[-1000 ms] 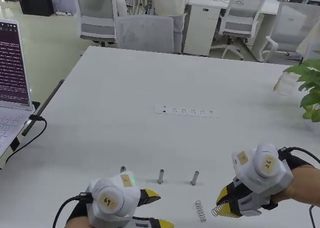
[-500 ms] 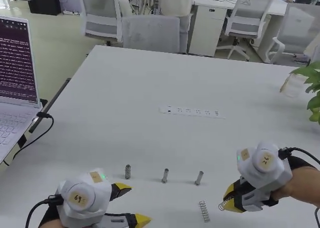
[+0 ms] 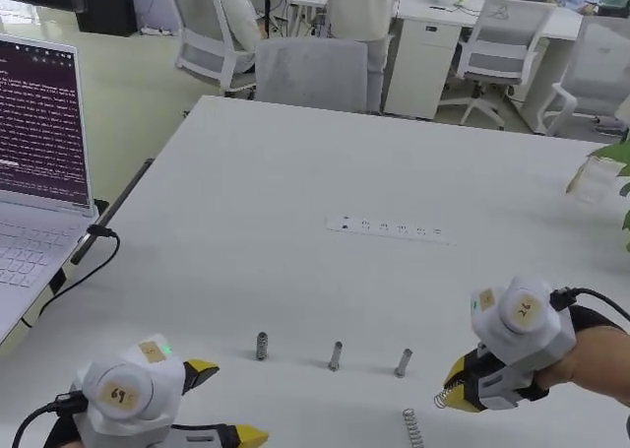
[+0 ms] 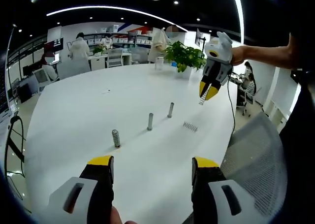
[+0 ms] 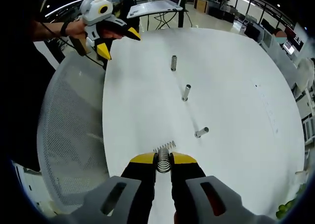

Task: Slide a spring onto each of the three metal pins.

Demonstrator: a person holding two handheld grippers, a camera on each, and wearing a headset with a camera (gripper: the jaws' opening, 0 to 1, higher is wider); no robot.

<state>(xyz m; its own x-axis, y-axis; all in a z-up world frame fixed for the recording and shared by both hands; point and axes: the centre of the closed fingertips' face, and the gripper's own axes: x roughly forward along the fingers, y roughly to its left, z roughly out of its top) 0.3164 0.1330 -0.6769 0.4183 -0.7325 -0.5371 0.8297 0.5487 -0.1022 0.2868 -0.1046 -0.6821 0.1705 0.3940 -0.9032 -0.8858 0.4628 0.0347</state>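
Pulling back with the left gripper [image 3: 228, 404] toward the near-left corner of the tabletop [image 3: 295, 172], well clear of the left pin [image 3: 262, 340] that was crowded a second ago. Fingers spread wide, nothing between them. And uncovered there: a fitted spring [image 3: 262, 351] ringing that pin. One down by the look of it, two to go, with the middle pin [image 3: 336, 355] and right pin [image 3: 404, 362] bare in the same row along the near edge.

Over to the right gripper [image 3: 451, 391]: still clamped on the held spring [image 3: 439, 400], hovering just right of the right pin. Probably bound for that pin next. Flat by the near edge, just beside that gripper: a loose spring [image 3: 413, 428], likely saved for the last pin.

Switching to the right gripper view for the grip itself: coil pinched between the two closed fingertips, free end poking out ahead, a detail too small to read from the head view. Switching to the left gripper view for the side-on angle: open air under the held spring, so carried above the tabletop rather than dragged, and a clear gap between loose spring and right pin.
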